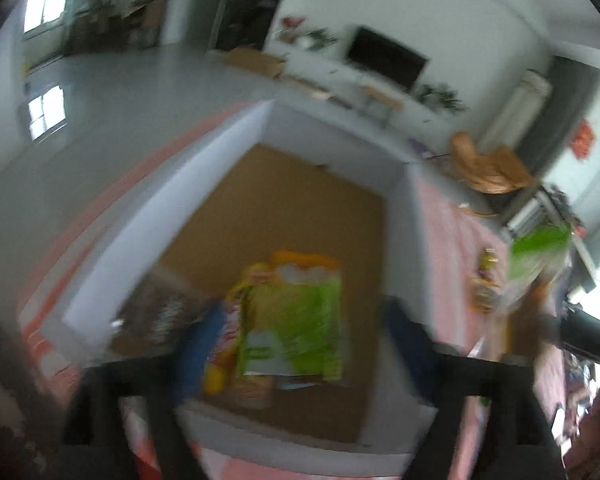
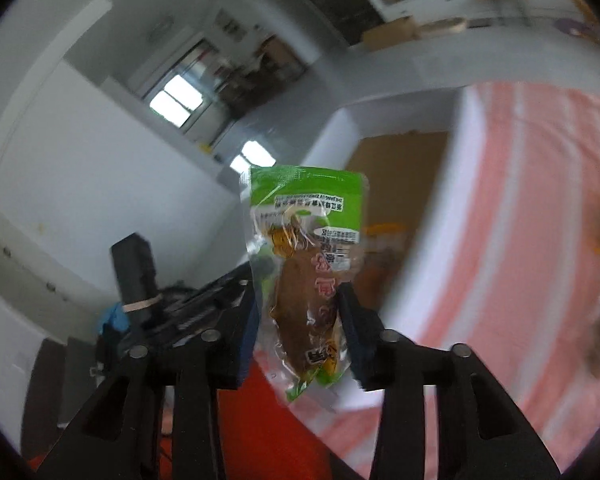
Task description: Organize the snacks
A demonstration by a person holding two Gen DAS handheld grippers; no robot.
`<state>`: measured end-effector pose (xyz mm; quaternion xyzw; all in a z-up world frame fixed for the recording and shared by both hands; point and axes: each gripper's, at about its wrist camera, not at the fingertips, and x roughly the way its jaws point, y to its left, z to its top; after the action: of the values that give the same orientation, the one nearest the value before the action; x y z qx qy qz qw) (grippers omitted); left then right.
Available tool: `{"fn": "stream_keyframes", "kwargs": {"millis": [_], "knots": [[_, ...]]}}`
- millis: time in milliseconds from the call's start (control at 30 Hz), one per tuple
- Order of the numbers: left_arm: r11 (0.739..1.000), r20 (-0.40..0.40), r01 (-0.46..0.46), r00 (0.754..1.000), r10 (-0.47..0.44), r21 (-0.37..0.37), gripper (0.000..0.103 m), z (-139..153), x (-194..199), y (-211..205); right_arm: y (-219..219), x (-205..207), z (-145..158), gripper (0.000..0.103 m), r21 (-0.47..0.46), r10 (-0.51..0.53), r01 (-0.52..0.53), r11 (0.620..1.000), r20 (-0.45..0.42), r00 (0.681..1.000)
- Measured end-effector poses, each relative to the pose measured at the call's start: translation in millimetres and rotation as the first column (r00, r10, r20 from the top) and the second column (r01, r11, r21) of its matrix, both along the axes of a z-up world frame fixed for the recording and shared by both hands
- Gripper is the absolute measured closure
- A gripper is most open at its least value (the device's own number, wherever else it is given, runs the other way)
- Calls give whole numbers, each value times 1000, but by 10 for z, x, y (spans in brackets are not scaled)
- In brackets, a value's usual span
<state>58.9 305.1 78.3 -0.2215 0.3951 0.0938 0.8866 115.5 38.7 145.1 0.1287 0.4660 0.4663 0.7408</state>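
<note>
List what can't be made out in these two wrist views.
- Left wrist view: packets in the box are motion-blurred; beyond the green packet on top, count and print are unreadable.
- Left wrist view: the left hand-held gripper hides the box's near corners.
- Left wrist view: snacks on the tablecloth are smeared, type unclear.
- Right wrist view: the held snack pouch and the right hand-held gripper cover most of the box's contents.

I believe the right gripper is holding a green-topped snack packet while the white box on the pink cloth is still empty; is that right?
Not quite: the white box already holds snack packets, per the left wrist view. The right gripper does hold the green-topped snack packet.
</note>
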Motion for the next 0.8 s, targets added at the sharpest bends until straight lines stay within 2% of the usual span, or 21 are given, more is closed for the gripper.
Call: {"fn": "stream_keyframes", "kwargs": {"millis": [67, 167, 267, 333, 400, 467, 533, 567, 633, 700, 800], "knots": [[999, -13, -39, 999, 39, 18, 8, -82, -57, 71, 181, -25, -75, 28, -26, 1, -1, 1000, -11, 1000], [999, -8, -38, 999, 38, 2, 8, -174, -131, 27, 36, -60, -164, 25, -5, -37, 37, 999, -1, 999], [999, 23, 30, 999, -29, -39, 8, -180, -116, -284, -417, -2, -343, 22, -84, -105, 111, 990, 74, 992], [992, 63, 109, 992, -105, -59, 8, -110, -134, -553, -823, -19, -555, 22, -193, -166, 201, 960, 180, 970], [970, 109, 233, 968, -225, -65, 8, -6, -132, -983, -1317, -94, -837, 22, -293, -246, 329, 898, 286, 926], [934, 134, 353, 929, -344, -54, 7, 83, -108, -1400, -1960, -191, -1196, 22, -371, -362, 484, 793, 352, 863], [881, 139, 471, 877, -461, -49, 2, 76, -46, -1873, -2486, -233, -1441, 22, -419, -451, 581, 697, 374, 810], [841, 132, 537, 840, -527, -62, 1, 14, 10, -2152, -2695, -235, -1523, 22, -436, -486, 614, 658, 378, 788], [799, 99, 597, 801, -590, -77, 1, -148, 120, -2513, -3074, -245, -1616, 22, -442, -550, 670, 596, 383, 742], [785, 29, 617, 787, -616, -50, 1, -404, 285, -2836, -3281, -187, -1644, 22, -454, -580, 697, 555, 389, 715], [801, -85, 596, 802, -591, 53, 2, -838, 516, -3037, -3381, 35, -1644, 17, -483, -597, 709, 513, 393, 700]]}}
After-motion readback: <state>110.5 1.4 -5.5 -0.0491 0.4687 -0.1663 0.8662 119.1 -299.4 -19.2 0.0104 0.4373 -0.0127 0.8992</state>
